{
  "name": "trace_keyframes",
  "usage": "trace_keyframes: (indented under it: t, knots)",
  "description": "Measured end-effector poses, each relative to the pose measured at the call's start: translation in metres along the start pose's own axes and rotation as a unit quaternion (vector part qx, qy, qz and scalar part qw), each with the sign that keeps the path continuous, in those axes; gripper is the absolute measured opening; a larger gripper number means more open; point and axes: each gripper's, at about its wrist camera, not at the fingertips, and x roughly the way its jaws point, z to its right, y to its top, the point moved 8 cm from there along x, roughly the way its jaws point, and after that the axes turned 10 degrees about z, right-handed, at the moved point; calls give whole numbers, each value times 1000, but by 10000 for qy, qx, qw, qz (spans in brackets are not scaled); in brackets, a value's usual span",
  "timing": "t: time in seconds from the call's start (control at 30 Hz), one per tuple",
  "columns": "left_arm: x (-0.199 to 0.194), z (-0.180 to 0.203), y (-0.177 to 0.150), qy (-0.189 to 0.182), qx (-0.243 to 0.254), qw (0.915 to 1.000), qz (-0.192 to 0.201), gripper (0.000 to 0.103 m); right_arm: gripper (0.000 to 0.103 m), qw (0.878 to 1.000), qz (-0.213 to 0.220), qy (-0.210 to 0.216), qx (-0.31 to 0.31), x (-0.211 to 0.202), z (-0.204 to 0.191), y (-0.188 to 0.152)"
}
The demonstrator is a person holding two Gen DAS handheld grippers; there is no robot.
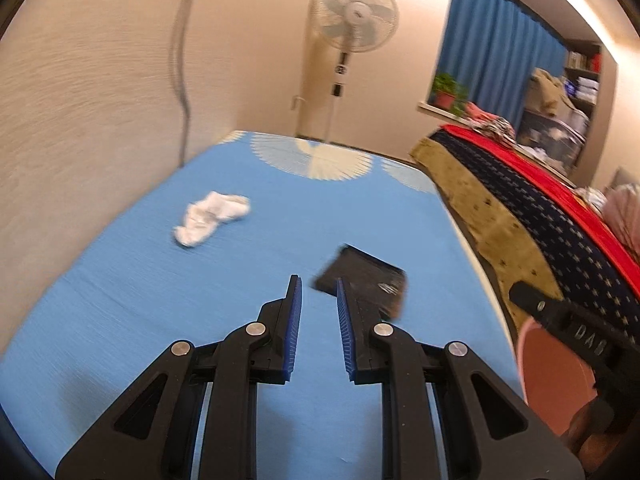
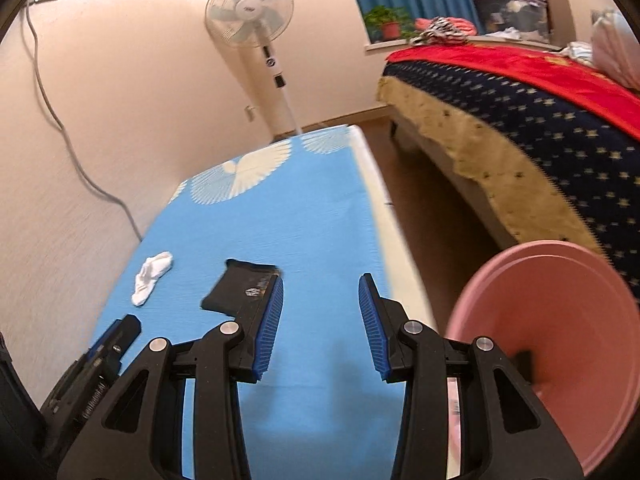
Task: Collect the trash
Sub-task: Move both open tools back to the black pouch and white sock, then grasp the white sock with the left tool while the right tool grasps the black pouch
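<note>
Left tongs [image 1: 318, 294] narrow, empty; right tongs [image 2: 322, 294] wider, empty; black pouch [image 1: 362, 280] lies just ahead-right of left tongs, nearer them

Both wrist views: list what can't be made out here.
- Black pouch: motion blur smears its print in the left view; the right tool's finger covers one end in the right view.
- Pink basin: frame edge cuts it off; its inside bottom stays hidden.
- White cloth: too small and blurred to identify.
</note>
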Motion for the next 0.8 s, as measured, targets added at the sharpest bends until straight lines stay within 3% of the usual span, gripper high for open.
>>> trace_keyframes:
  t: [0.27, 0.6, 0.73, 0.8]
  knots:
    - [18, -34, 23, 335, -54, 9994, 65, 19, 40, 9983, -466, 329, -116, 53, -47, -20]
    - [66, -82, 30, 717, -314, 9967, -196, 19, 40, 9929, -1119, -162, -359, 106, -61, -42]
    - [90, -92, 21, 808, -339, 9949, -489, 39, 42, 9917, -1104, -310, -573, 108, -64, -45]
    - [99, -97, 19, 929, -310, 9936, -562, 40, 38, 9910, -1091, -378, -672, 109, -65, -46]
